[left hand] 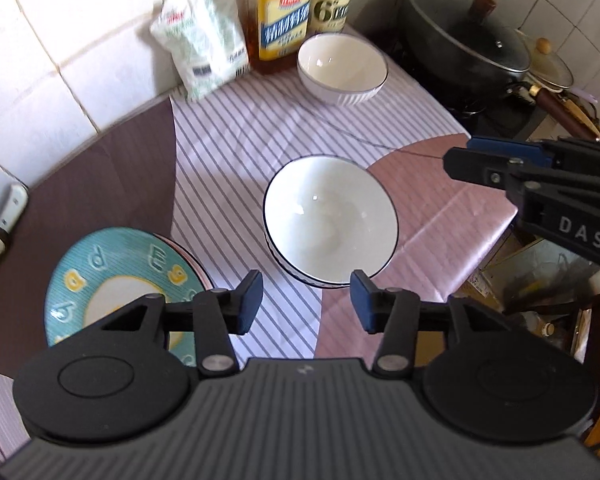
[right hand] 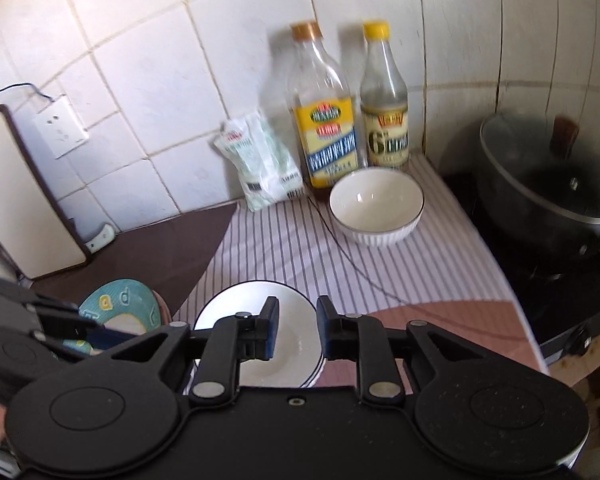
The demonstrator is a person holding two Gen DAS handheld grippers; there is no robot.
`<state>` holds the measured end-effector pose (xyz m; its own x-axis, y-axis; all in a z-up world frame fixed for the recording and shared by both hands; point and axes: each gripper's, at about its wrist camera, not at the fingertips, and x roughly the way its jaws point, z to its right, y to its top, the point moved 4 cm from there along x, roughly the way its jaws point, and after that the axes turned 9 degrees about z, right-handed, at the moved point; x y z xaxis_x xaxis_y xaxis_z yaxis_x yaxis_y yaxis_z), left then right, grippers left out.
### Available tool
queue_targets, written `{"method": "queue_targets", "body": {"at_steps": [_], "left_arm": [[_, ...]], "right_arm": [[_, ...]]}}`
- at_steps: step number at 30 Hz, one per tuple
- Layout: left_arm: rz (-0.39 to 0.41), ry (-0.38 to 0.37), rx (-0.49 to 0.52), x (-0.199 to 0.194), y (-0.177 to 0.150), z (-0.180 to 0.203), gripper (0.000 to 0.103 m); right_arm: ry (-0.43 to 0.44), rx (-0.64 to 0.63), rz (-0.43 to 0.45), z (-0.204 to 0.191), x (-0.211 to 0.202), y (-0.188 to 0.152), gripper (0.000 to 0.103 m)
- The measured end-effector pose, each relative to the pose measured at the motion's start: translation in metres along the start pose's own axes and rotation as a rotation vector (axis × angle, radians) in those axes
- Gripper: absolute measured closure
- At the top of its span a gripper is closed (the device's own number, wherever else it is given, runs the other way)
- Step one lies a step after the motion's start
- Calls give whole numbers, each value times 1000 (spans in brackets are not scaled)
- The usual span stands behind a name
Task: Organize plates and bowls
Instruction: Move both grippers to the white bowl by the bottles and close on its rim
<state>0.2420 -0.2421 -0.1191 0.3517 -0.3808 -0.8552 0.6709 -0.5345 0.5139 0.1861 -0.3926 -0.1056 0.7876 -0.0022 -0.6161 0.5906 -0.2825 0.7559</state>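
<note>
- Bowls first: the near bowl sits on the striped cloth just ahead of your left tongs. It is white and glossy with a thin dark rim line, and a second ribbed wall shows under its near side, so it looks nested in another bowl.
- Your left tongs stand partly open over the cloth, blue pads apart with nothing between them and clear of the bowl.
- Your right tongs are open by a narrower gap, with the same bowl seen through it below; the pads do not press on it.
- Only the left view shows the plate well: round, teal, finely ribbed, with raised yellow and white letters and a pale centre. A pinkish rim peeks out beneath its right edge. In the right view the plate is half hidden behind your left tongs.
- The counter is dark brown on the left; a smooth pinkish sheet covers the right.
- Further back the far bowl stands alone on the cloth, cream inside, with a fluted outer wall.
- Against the tiled wall are a soft white-and-green packet and two bottles. The right view shows their caps: the oil bottle gold, the clear bottle yellow.
- A dark lidded pot sits on the stove to the right.
- Only the right view shows the wall socket and a pale board leaning at the left.
</note>
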Motion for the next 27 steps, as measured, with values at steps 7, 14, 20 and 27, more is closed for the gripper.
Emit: {"method": "queue_targets", "body": {"at_steps": [7, 14, 20, 27], "left_arm": [[33, 22, 87, -22, 16, 16, 49], [75, 17, 100, -20, 53, 29, 42], [93, 6, 30, 7, 72, 25, 38], [155, 37, -112, 61, 99, 13, 38]], "right_arm": [[33, -72, 40, 9, -32, 11, 64], [84, -97, 46, 30, -37, 32, 48], [72, -65, 52, 53, -14, 44, 40], [83, 112, -13, 86, 51, 44, 40]]}}
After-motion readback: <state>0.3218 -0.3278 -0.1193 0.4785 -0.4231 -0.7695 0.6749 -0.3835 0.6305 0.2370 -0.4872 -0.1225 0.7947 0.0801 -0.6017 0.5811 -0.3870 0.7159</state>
